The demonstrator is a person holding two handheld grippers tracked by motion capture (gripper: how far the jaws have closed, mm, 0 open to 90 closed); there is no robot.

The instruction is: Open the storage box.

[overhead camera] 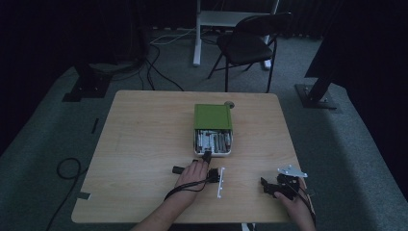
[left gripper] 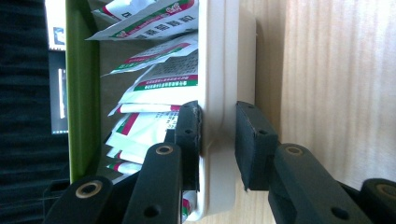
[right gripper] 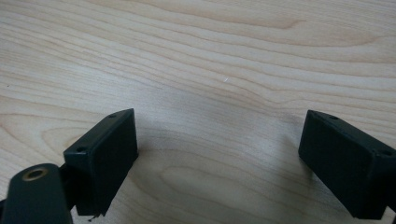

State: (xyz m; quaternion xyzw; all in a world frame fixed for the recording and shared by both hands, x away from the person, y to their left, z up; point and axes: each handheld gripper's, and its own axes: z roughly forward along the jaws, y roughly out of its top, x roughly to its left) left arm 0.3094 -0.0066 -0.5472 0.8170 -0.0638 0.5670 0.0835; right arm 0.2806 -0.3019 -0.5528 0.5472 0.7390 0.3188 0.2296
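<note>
A white box (overhead camera: pixel 212 153) with a green lid (overhead camera: pixel 212 116) slid partly back sits at the table's middle. Its uncovered near end holds several red, green and white printed packets (left gripper: pixel 159 84). My left gripper (overhead camera: pixel 207 155) reaches the box's near end. In the left gripper view my left gripper (left gripper: pixel 218 135) is shut on the box's white end wall (left gripper: pixel 219 70), one pad inside against the packets and one outside. My right gripper (overhead camera: pixel 265 187) rests low at the front right of the table. It stands open (right gripper: pixel 219 154) over bare wood (right gripper: pixel 210 56) with nothing between its fingers.
A small round object (overhead camera: pixel 229 103) lies just behind the box. Beyond the table stand a black folding chair (overhead camera: pixel 248 41) and a white desk leg (overhead camera: pixel 197 33). Cables (overhead camera: pixel 159 72) trail on the carpet. The room is dim.
</note>
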